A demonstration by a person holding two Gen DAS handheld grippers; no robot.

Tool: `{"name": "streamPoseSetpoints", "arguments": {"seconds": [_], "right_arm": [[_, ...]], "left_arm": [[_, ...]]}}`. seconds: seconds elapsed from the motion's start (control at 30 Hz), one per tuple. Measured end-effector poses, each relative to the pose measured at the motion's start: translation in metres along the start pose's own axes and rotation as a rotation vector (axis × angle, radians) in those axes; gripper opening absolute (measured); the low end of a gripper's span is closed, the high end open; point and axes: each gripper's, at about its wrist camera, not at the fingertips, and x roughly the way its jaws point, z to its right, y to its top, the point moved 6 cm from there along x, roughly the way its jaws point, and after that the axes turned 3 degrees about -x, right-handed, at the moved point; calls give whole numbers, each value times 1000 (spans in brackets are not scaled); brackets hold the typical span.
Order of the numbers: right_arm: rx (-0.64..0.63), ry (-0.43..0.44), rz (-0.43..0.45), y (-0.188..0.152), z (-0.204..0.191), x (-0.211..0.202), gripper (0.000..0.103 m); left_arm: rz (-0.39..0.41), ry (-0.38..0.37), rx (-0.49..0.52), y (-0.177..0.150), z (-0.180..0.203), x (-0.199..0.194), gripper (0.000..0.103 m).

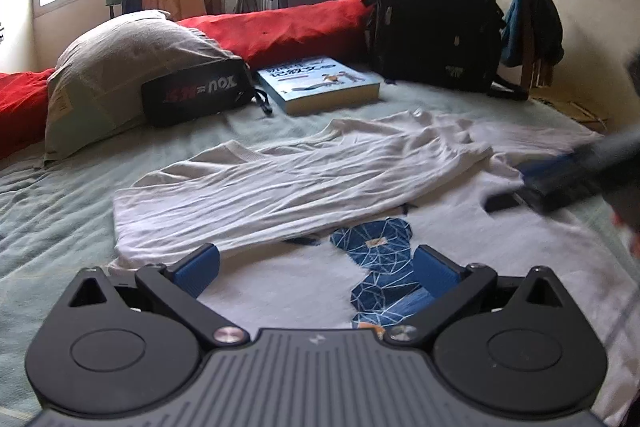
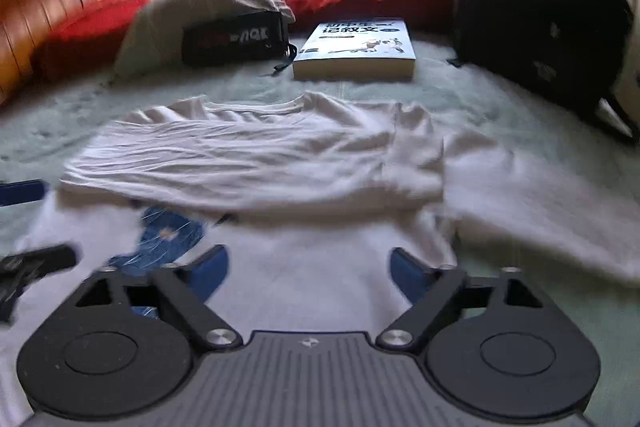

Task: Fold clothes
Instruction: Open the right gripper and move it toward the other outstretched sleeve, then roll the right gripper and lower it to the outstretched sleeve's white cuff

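Note:
A white T-shirt (image 1: pixel 280 187) (image 2: pixel 260 155) with a blue geometric print (image 1: pixel 376 247) (image 2: pixel 168 235) lies flat on the bed. Its far half is folded over toward me and partly covers the print. My left gripper (image 1: pixel 316 269) hovers open over the shirt's near part, close to the print, with nothing between its blue pads (image 1: pixel 196 269). My right gripper (image 2: pixel 310 271) is open too, above the plain white cloth, and holds nothing. In the left wrist view the right gripper (image 1: pixel 508 189) shows blurred at the right. In the right wrist view the left gripper (image 2: pixel 58 221) is at the left edge.
The shirt rests on a pale green sheet (image 1: pixel 60 211). Behind it lie a blue book (image 1: pixel 320 83), a black pouch (image 1: pixel 196 95) and a grey pillow (image 1: pixel 120 67). A black backpack (image 1: pixel 436 7) stands back right, against a red blanket (image 1: pixel 300 23).

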Motion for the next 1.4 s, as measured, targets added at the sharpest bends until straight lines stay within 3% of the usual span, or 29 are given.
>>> {"name": "streamPoseSetpoints", "arguments": {"seconds": [0.23, 0.4, 0.6, 0.7, 0.8, 0.9, 1.17, 1.4], "right_arm": [[21, -47, -57, -60, -9, -12, 103], [43, -44, -9, -64, 3, -38, 103], [244, -91, 188, -59, 86, -72, 103], [323, -149, 265, -65, 134, -85, 103], [484, -199, 266, -77, 186, -89, 103], [585, -194, 269, -81, 224, -85, 103], [763, -78, 327, -76, 284, -41, 103], [771, -89, 420, -68, 305, -25, 103]], "left_arm": [[19, -4, 24, 0, 7, -9, 102], [36, -23, 36, 2, 14, -15, 102], [24, -52, 78, -2, 29, -11, 102], [13, -117, 83, -4, 38, -9, 102], [4, -186, 90, -6, 48, -8, 102], [-7, -213, 104, -9, 55, -4, 102], [-70, -175, 85, -16, 51, 19, 102], [-101, -152, 79, -20, 48, 29, 102]]}}
